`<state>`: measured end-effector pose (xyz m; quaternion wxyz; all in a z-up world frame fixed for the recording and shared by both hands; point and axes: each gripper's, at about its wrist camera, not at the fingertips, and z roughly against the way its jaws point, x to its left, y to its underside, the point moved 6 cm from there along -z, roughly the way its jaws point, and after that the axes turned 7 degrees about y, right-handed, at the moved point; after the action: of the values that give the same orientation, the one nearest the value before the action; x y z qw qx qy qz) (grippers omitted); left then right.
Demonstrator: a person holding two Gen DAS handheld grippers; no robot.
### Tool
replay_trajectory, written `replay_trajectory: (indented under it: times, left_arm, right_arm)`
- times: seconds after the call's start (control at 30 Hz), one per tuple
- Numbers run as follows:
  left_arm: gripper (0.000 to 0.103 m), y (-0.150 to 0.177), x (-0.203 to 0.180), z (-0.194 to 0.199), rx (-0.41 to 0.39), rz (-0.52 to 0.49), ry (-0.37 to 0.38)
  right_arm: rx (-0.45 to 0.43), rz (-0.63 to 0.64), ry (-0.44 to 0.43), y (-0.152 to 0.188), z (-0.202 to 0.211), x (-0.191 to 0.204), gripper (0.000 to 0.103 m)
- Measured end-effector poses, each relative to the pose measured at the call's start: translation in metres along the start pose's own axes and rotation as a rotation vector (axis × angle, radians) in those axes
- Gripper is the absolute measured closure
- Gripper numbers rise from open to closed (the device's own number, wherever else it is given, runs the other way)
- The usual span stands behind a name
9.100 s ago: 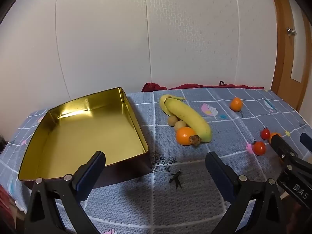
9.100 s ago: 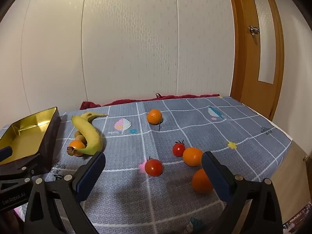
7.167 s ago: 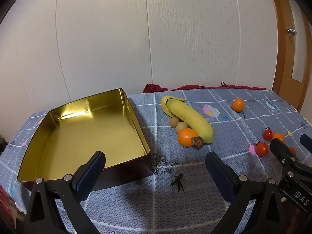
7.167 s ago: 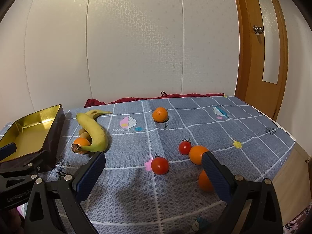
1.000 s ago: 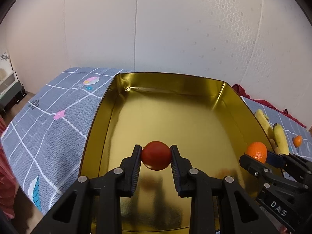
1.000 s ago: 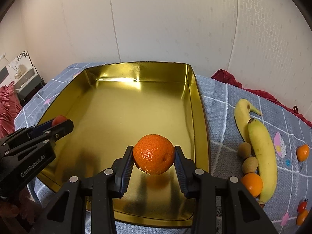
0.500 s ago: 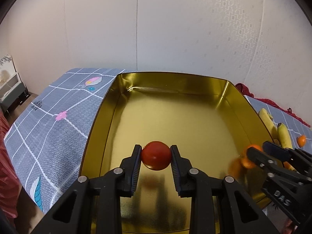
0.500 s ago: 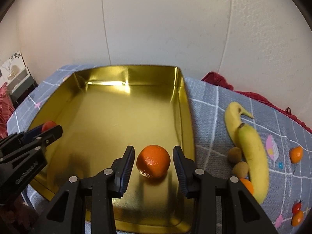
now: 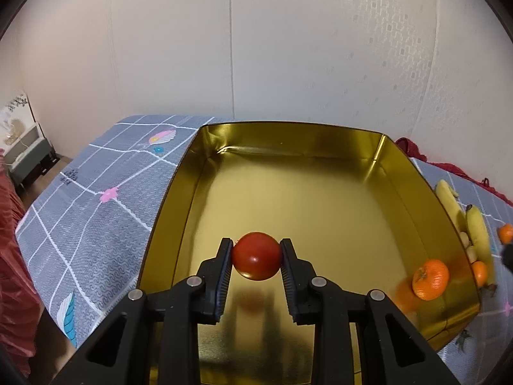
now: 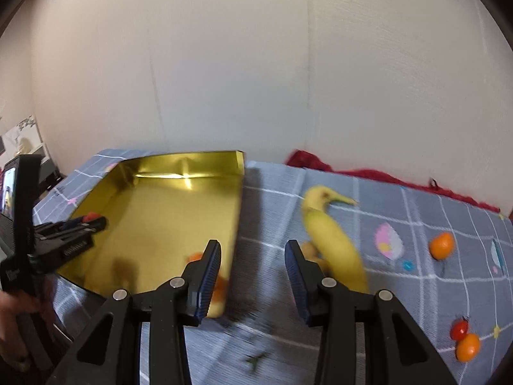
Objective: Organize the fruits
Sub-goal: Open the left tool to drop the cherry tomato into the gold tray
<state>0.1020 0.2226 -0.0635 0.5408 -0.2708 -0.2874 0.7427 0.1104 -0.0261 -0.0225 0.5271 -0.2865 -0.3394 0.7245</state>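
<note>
My left gripper [image 9: 256, 252] is shut on a red tomato [image 9: 256, 256] and holds it above the near part of the golden tray [image 9: 288, 130]. An orange [image 9: 430, 279] lies free on the tray floor in the near right corner. In the right wrist view my right gripper [image 10: 253, 256] stands open with nothing in it, just right of the tray [image 10: 239, 199] wall, over the cloth. Its left finger partly hides the orange [image 10: 195, 256]. The left gripper [image 10: 96, 221] shows there at the tray's left side.
On the blue-grey tablecloth right of the tray lie a banana [image 10: 333, 237], small brown fruits beside it, a tangerine [image 10: 441, 245], and a tomato [image 10: 460, 329] next to another orange [image 10: 468, 348]. A hand [image 10: 12, 301] holds the left gripper. A red cloth lies by the wall.
My right gripper opened and dropped the orange into the tray, then swung right, out past the tray wall. The left gripper still holds the tomato over the tray.
</note>
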Motion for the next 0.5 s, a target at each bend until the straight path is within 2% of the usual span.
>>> replay_trajectory:
  times: [0.13, 0.3, 0.5]
  left_arm:
    - [0.073, 0.002, -0.002, -0.001, 0.004, -0.011, -0.016]
    - [0.073, 0.003, -0.002, -0.003, 0.011, 0.001, -0.025]
    - [0.072, 0.003, -0.004, -0.003, 0.008, 0.011, -0.034]
  right_arm:
    - [0.030, -0.054, 0.051, 0.012, -0.004, -0.035, 0.061]
    - [0.070, -0.217, 0.023, 0.022, -0.007, -0.064, 0.061]
    - [0.051, -0.223, 0.047, 0.027, 0.005, -0.078, 0.061]
